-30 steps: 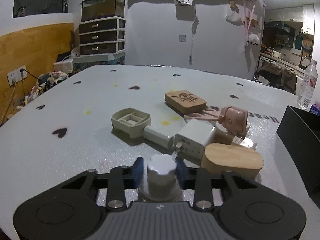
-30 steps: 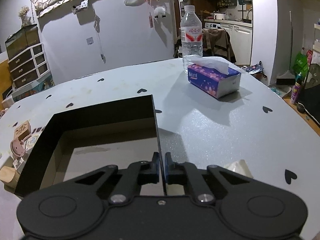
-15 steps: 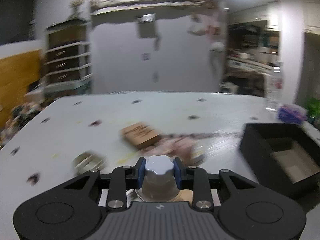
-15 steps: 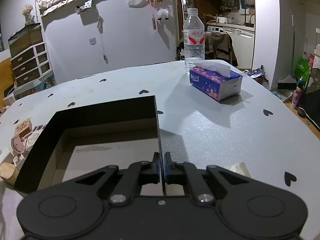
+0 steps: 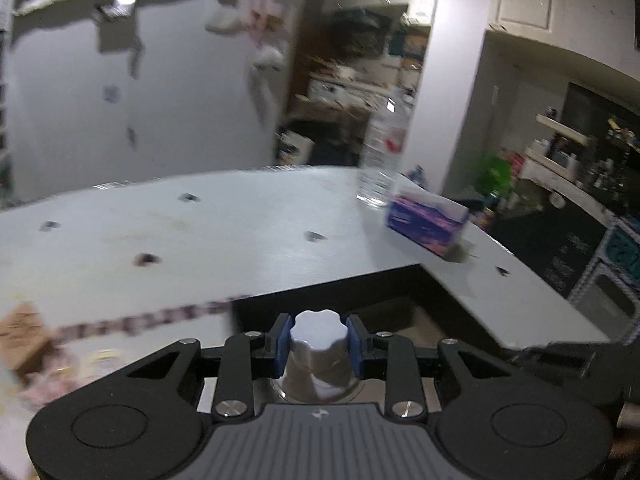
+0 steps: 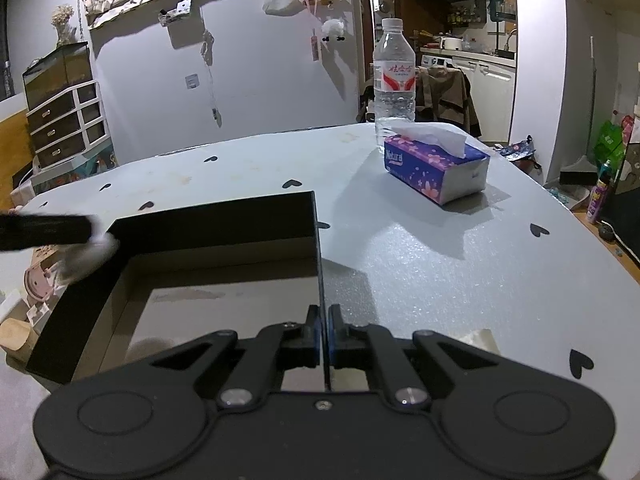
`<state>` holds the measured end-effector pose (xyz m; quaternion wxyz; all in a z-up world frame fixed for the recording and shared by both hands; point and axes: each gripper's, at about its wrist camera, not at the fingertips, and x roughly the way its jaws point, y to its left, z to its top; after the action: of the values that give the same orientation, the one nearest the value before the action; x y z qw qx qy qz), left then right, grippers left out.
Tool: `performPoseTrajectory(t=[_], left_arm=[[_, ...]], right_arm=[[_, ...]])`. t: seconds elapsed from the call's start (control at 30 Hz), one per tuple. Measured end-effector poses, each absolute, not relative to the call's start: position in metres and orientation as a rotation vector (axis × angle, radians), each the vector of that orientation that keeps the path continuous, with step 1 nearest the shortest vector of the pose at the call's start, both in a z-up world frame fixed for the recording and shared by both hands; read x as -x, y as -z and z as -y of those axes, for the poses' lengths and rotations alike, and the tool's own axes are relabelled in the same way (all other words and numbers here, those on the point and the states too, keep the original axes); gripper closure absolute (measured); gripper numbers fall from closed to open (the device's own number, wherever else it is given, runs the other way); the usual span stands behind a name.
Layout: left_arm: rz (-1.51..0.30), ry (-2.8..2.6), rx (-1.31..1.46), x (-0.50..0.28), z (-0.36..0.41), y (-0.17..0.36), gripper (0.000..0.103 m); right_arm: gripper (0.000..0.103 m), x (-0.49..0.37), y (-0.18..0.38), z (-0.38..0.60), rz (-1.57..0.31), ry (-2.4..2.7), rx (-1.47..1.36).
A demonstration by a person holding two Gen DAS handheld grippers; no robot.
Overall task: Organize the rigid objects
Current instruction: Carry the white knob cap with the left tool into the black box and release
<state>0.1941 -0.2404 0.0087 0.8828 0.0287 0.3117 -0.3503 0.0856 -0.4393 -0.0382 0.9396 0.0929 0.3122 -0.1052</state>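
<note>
The left gripper (image 5: 319, 343) fingers are clenching a white-capped jar (image 5: 319, 354), which a second ago was sitting on the tabletop (image 5: 240, 224) among the clutter and is now travelling over the black box (image 6: 216, 228), its opening at twelve o'clock. The right gripper (image 6: 324, 336) fingers are still pinching the box's right wall, steadying it for the drop.

The worktop (image 6: 420, 264) is pale grey, dotted with small black hearts. The box (image 6: 212, 224) has black walls and a brown cardboard floor. The tissue pack (image 6: 436, 172) is purple and white with pink blossoms. The bottle (image 6: 394, 80) is clear with a red and white label. The left tongs (image 5: 319, 344) are black with blue pads (image 5: 283, 340), pinching a white knobbed cap (image 5: 319, 330). The right tongs (image 6: 324, 334) are black too.
</note>
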Motion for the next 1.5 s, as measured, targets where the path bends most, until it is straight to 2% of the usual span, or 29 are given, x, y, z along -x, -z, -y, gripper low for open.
performPoseTrajectory(t=[0.23, 0.5, 0.63, 0.87, 1.13, 1.3, 1.5], left_arm=[[-0.736, 0.782, -0.063, -0.219, 0.308, 0.012, 0.072], [-0.802, 0.810, -0.013, -0.236, 0.344, 0.032, 0.071], [-0.820, 0.825, -0.014, -0.234, 0.348, 0.035, 0.045], [-0.801, 0.823, -0.043, -0.226, 0.337, 0.030, 0.036], [-0.773, 0.815, -0.055, -0.206, 0.309, 0.014, 0.012], [-0.709, 0.808, -0.075, -0.181, 0.280, -0.005, 0.002], [-0.636, 0.787, -0.096, -0.156, 0.239, -0.019, 0.000]], right_arm=[[0.099, -0.087, 0.037, 0.439, -0.645, 0.214, -0.182], [0.099, -0.087, 0.038, 0.440, -0.647, 0.202, -0.192], [0.099, -0.087, 0.038, 0.440, -0.647, 0.200, -0.196], [0.099, -0.087, 0.038, 0.439, -0.649, 0.206, -0.199], [0.099, -0.089, 0.038, 0.440, -0.654, 0.207, -0.207], [0.099, -0.091, 0.039, 0.440, -0.659, 0.210, -0.204], [0.099, -0.092, 0.040, 0.439, -0.662, 0.212, -0.193]])
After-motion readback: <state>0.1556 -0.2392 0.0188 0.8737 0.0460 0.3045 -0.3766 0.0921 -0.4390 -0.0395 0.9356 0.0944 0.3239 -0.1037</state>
